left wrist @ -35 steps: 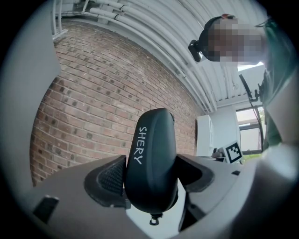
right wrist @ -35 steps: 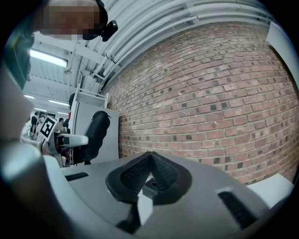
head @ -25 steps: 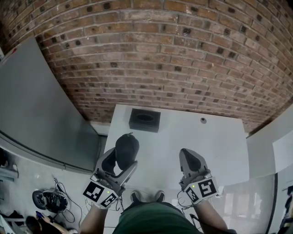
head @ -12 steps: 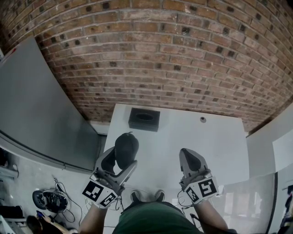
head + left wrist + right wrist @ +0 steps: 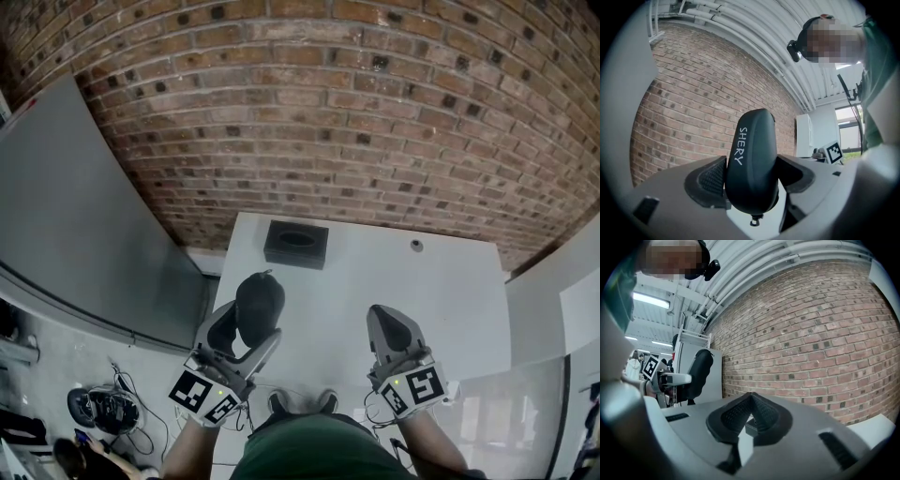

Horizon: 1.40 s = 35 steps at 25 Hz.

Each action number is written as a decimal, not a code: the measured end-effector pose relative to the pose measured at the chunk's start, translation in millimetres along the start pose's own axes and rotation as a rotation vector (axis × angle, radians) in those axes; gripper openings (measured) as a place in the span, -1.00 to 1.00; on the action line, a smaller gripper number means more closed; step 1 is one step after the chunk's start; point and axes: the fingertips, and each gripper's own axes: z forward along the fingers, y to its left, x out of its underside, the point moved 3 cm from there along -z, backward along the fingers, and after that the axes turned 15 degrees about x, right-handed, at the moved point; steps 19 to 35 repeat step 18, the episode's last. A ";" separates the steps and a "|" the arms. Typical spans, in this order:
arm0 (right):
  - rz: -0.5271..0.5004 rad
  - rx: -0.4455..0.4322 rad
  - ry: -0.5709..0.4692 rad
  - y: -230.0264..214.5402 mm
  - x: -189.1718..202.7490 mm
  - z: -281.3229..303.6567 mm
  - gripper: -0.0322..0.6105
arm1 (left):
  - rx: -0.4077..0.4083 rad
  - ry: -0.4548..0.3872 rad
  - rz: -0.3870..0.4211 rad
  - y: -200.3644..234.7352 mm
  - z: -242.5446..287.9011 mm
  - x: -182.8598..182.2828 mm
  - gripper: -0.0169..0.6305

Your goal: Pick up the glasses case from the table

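The glasses case (image 5: 260, 307) is a dark oval shell with white lettering, held upright off the white table (image 5: 441, 300). My left gripper (image 5: 246, 330) is shut on the glasses case (image 5: 752, 161), its ribbed pads pressing both sides. A small zip pull hangs under the case. From the right gripper view the glasses case (image 5: 700, 372) shows at the left, lifted in the air. My right gripper (image 5: 392, 328) hovers over the table's near right part, shut with nothing between its pads (image 5: 749, 414).
A black square box (image 5: 296, 245) sits at the table's far left, near the brick wall. A small dark round object (image 5: 415, 247) lies at the far right. A grey panel (image 5: 66, 216) stands to the left; cables and gear (image 5: 103, 411) lie on the floor below it.
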 end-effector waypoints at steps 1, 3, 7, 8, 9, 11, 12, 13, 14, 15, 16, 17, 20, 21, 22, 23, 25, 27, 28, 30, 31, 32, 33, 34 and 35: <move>0.000 -0.002 -0.002 -0.7 -0.2 -0.6 -0.90 | -0.002 0.001 0.001 -0.9 0.1 0.1 0.05; 0.000 -0.004 -0.005 -2.6 -0.5 -2.0 -0.90 | -0.005 0.002 0.004 -3.1 0.6 0.1 0.05; 0.000 -0.009 -0.008 -6.7 -0.9 -4.6 -0.90 | -0.008 0.001 0.012 -7.9 3.0 -0.6 0.05; 0.000 -0.011 -0.009 -8.0 -0.7 -5.1 -0.90 | -0.009 0.001 0.013 -9.1 4.0 -0.3 0.05; 0.000 -0.013 -0.010 -9.4 -0.4 -5.6 -0.90 | -0.010 0.001 0.014 -10.3 5.0 0.1 0.05; -0.001 -0.015 -0.012 -12.3 0.0 -6.9 -0.90 | -0.013 0.001 0.017 -12.6 6.8 0.8 0.05; -0.002 -0.016 -0.012 -13.8 0.1 -7.7 -0.90 | -0.015 0.002 0.018 -13.8 7.7 1.1 0.05; -0.002 -0.017 -0.012 -15.6 0.1 -8.5 -0.90 | -0.017 0.004 0.018 -15.0 8.8 1.5 0.05; -0.002 -0.018 -0.011 -17.7 0.0 -9.4 -0.90 | -0.019 0.006 0.018 -16.5 10.1 2.0 0.05; -0.002 -0.019 -0.011 -20.0 -0.1 -10.4 -0.90 | -0.021 0.007 0.018 -18.1 11.6 2.6 0.05; -0.002 -0.021 -0.011 -22.3 -0.1 -11.5 -0.90 | -0.023 0.009 0.018 -19.8 13.0 3.2 0.05; -0.001 -0.023 -0.011 -24.5 -0.2 -12.6 -0.90 | -0.025 0.010 0.018 -21.6 14.5 3.9 0.05; -0.001 -0.024 -0.012 -26.8 -0.2 -13.8 -0.90 | -0.028 0.011 0.018 -23.4 15.9 4.6 0.05; -0.001 -0.024 -0.012 -26.8 -0.2 -13.8 -0.90 | -0.028 0.011 0.018 -23.4 15.9 4.6 0.05; -0.001 -0.024 -0.012 -26.8 -0.2 -13.8 -0.90 | -0.028 0.011 0.018 -23.4 15.9 4.6 0.05; -0.001 -0.024 -0.012 -26.8 -0.2 -13.8 -0.90 | -0.028 0.011 0.018 -23.4 15.9 4.6 0.05; -0.001 -0.024 -0.012 -26.8 -0.2 -13.8 -0.90 | -0.028 0.011 0.018 -23.4 15.9 4.6 0.05; -0.001 -0.024 -0.012 -26.8 -0.2 -13.8 -0.90 | -0.028 0.011 0.018 -23.4 15.9 4.6 0.05; -0.001 -0.024 -0.012 -26.8 -0.2 -13.8 -0.90 | -0.028 0.011 0.018 -23.4 15.9 4.6 0.05; -0.001 -0.024 -0.012 -26.8 -0.2 -13.8 -0.90 | -0.028 0.011 0.018 -23.4 15.9 4.6 0.05; -0.001 -0.024 -0.012 -26.8 -0.2 -13.8 -0.90 | -0.028 0.011 0.018 -23.4 15.9 4.6 0.05; -0.001 -0.024 -0.012 -26.8 -0.2 -13.8 -0.90 | -0.028 0.011 0.018 -23.4 15.9 4.6 0.05; -0.001 -0.024 -0.012 -26.8 -0.2 -13.8 -0.90 | -0.028 0.011 0.018 -23.4 15.9 4.6 0.05; -0.001 -0.024 -0.012 -26.8 -0.2 -13.8 -0.90 | -0.028 0.011 0.018 -23.4 15.9 4.6 0.05; -0.001 -0.024 -0.012 -26.8 -0.2 -13.8 -0.90 | -0.028 0.011 0.018 -23.4 15.9 4.6 0.05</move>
